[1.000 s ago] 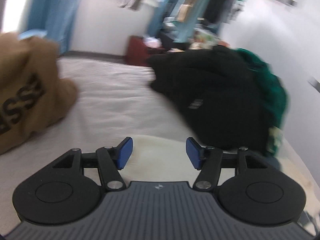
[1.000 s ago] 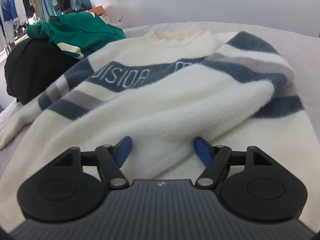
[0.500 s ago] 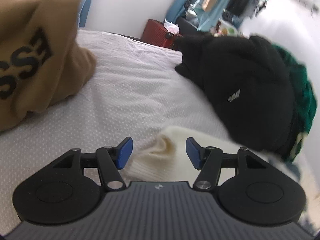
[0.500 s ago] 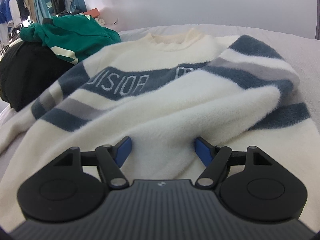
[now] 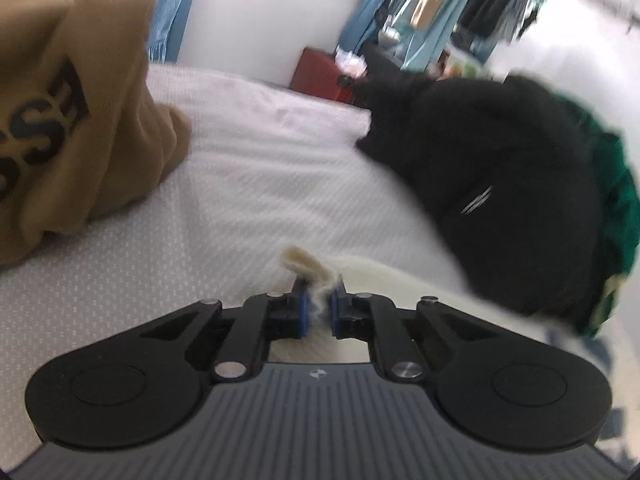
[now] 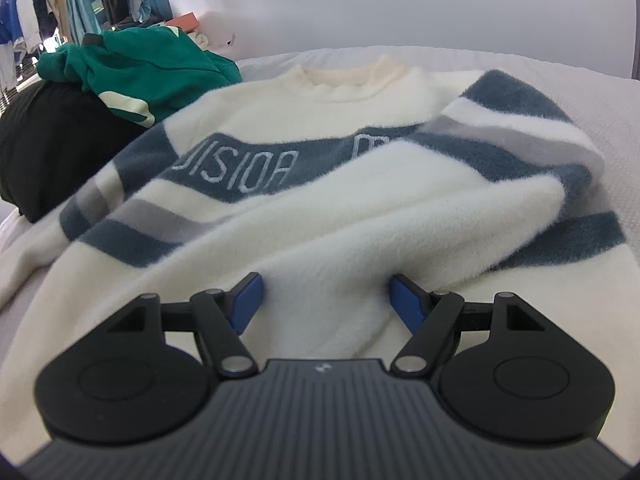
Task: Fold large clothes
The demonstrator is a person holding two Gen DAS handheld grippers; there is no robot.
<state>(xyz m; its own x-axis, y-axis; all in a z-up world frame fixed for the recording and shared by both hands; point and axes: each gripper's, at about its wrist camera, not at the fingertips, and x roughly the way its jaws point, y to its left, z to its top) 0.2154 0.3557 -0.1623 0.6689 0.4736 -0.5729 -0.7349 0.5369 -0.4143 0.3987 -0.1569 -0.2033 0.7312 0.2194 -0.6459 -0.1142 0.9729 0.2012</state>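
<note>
The soft, fluffy sweater [image 6: 360, 208] is pinched at its cuff by the left tool [image 5: 318, 308]; the right tool [image 6: 326, 300] is held apart over the folded sleeve, beside the black garment [image 6: 60, 140].

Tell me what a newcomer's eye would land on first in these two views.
The cream sweater with blue and grey stripes, spread across the bed, fills the right wrist view, the open right hand-held gripper over its folded sleeve. In the left view, the left hand-held gripper is shut on the sweater's cuff, between a brown hoodie at left and a black garment at right.
</note>
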